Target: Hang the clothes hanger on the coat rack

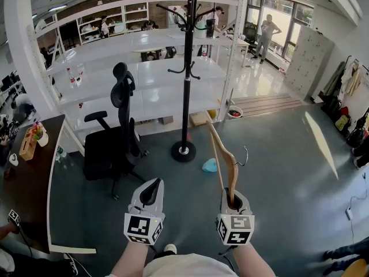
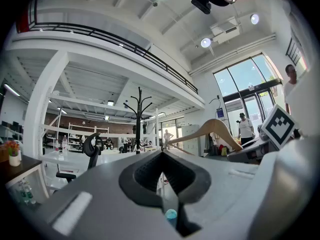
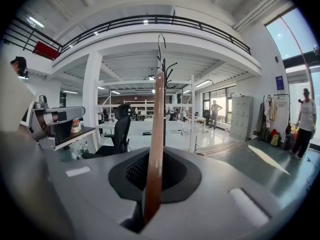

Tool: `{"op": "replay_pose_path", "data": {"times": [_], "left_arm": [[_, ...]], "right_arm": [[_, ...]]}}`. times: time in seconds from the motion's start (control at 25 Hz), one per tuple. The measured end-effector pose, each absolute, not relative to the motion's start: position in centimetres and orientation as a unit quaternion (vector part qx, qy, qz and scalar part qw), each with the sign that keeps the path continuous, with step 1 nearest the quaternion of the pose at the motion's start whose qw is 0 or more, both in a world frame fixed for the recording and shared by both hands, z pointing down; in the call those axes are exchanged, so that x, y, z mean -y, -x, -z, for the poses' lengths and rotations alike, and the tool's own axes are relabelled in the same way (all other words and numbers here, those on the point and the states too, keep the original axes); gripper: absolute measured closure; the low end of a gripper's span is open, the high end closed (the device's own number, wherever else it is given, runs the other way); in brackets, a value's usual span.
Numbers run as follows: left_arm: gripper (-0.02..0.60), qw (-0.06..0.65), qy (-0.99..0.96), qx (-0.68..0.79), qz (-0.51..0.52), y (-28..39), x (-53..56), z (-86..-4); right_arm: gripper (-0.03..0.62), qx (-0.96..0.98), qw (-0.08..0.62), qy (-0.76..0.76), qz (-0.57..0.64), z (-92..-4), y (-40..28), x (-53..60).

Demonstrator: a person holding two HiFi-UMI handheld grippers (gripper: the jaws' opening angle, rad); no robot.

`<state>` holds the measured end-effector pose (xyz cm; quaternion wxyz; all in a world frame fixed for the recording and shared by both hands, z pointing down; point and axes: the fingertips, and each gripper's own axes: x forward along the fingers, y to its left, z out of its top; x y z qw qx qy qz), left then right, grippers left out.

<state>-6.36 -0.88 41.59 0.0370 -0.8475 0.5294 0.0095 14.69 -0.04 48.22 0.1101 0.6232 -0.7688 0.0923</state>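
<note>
Grey floor (image 1: pixel 277 154) below coat rack (image 1: pixel 185 85); right tongs (image 1: pixel 233 199) tight on wooden hanger (image 1: pixel 228 160), left tongs (image 1: pixel 151 190) together, empty.

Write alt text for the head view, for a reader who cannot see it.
The right gripper grips one end of a light wooden clothes hanger; the left gripper is shut and empty. Ahead, a tall black coat rack stands on the grey floor beside a black office chair.
</note>
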Motion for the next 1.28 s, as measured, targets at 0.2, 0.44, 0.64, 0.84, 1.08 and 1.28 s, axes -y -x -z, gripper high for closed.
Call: {"op": "replay_pose_path", "data": {"times": [0.2, 0.44, 0.64, 0.84, 1.08, 1.28], "left_arm": [[0.581, 0.035, 0.849, -0.527, -0.010, 6.1, 1.4, -41.5], [0.581, 0.035, 0.849, -0.526, -0.010, 6.2, 1.4, -41.8], [0.581, 0.033, 0.849, -0.527, -0.011, 6.7, 1.6, -41.8], [0.581, 0.029, 0.849, -0.527, -0.012, 7.7, 2.2, -42.2], [0.581, 0.028, 0.851, -0.524, -0.011, 10.2, 3.3, -42.5], [0.581, 0.025, 0.852, -0.523, -0.012, 12.9, 4.9, -43.0]], "right_arm": [[0.562, 0.767, 0.109, -0.624, -0.097, -48.2, -14.9, 0.7], [0.560, 0.765, 0.102, -0.628, -0.105, -48.6, -15.0, 0.6], [0.560, 0.763, 0.099, -0.629, -0.109, -48.5, -14.7, 0.9], [0.560, 0.761, 0.102, -0.631, -0.111, -48.8, -14.1, 1.4], [0.560, 0.756, 0.105, -0.636, -0.115, -49.1, -12.2, 2.5], [0.560, 0.750, 0.106, -0.642, -0.114, -49.2, -10.3, 4.1]]}}
